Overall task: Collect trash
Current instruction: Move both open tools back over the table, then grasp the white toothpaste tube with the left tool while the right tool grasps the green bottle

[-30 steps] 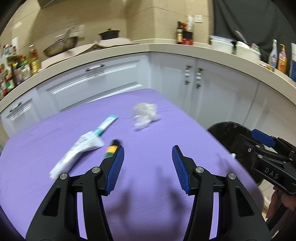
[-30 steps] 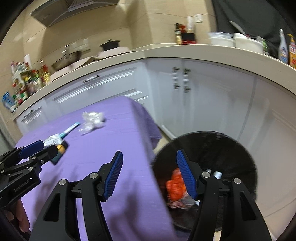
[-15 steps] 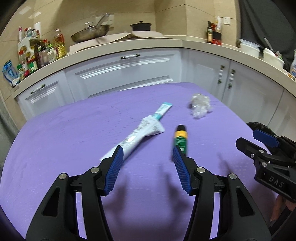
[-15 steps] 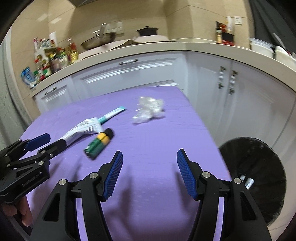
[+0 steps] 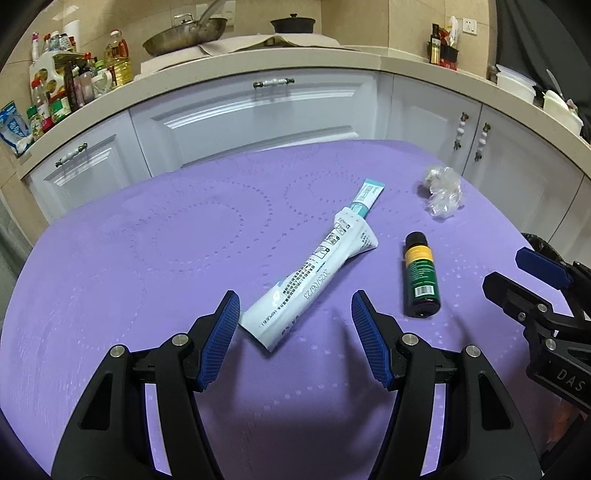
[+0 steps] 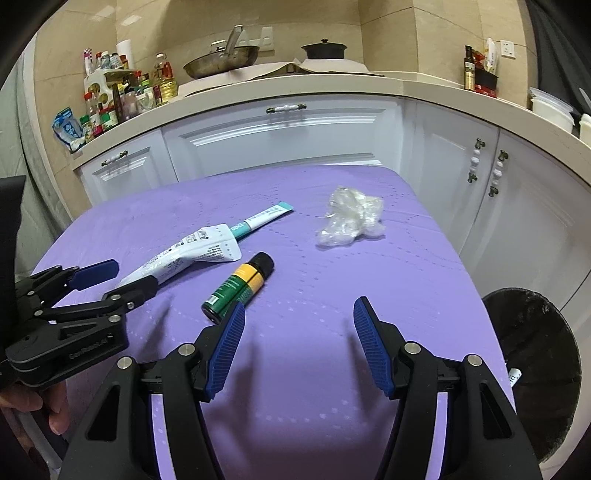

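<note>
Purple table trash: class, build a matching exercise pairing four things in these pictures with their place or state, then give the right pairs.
Things:
1. white tube
2. small bottle
3. crumpled plastic wrap
4. black bin

Places or states:
A. standing on the floor past the table's right edge
B. lying on its side, yellow band below a black cap
C. near the table's far right corner
D. flattened, its end between the left gripper's open fingers

Pairs: 1-D, 2-B, 3-C, 4-A

– What sort of place is this?
– A home kitchen: white cabinets [image 5: 258, 114] under a beige worktop [image 6: 295, 94], a frying pan [image 5: 184, 33], a black pot [image 6: 324, 50], and oil and sauce bottles [image 5: 74, 88].
</note>
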{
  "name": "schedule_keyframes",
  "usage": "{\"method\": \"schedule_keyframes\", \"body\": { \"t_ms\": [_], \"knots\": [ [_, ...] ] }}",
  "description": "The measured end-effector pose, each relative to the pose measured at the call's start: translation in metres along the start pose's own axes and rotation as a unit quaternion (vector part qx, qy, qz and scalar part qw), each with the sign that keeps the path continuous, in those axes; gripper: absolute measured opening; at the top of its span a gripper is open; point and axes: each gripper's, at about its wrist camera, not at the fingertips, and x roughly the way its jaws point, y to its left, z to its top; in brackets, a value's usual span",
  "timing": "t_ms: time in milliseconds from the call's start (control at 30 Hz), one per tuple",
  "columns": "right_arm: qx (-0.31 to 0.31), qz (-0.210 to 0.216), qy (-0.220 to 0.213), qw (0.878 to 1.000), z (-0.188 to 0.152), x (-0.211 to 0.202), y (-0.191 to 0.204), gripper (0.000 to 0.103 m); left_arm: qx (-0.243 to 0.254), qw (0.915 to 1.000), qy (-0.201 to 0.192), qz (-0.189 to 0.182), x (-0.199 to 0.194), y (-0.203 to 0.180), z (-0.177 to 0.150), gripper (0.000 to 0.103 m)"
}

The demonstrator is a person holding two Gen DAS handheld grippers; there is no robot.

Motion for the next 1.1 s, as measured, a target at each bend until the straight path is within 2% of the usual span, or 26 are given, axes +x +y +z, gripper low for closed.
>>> {"method": "schedule_keyframes", "body": {
  "t_ms": [133,300,433,500,800,1100],
  "knots": [
    [-0.005,0.002,0.003,1.0,0.002,0.004,0.004,0.062,0.012,0.9997,0.016,-0.011,0.011,-0.001,0.002,0.059],
    [-0.009,0.003,0.007,1.0,0.003,0.007,0.008,0.062,0.031,0.9991,0.026,-0.011,0.019,-0.004,-0.001,0.027],
    [-0.014,0.006,0.009,1.0,0.004,0.009,0.013,0.062,0.046,0.9988,0.017,-0.006,0.016,-0.006,-0.004,0.018],
    [-0.016,0.008,0.011,1.0,0.005,0.01,0.017,0.063,0.047,0.9988,0.014,-0.006,0.013,-0.005,-0.005,0.01],
    [-0.027,0.016,0.022,0.999,0.007,0.019,0.032,0.063,0.021,0.9998,0.004,-0.005,-0.004,0.011,-0.012,0.008],
    [-0.028,0.005,0.046,0.999,0.009,0.038,0.045,0.063,-0.024,0.9994,-0.005,0.027,-0.017,0.051,-0.019,0.007]
  ]
}}
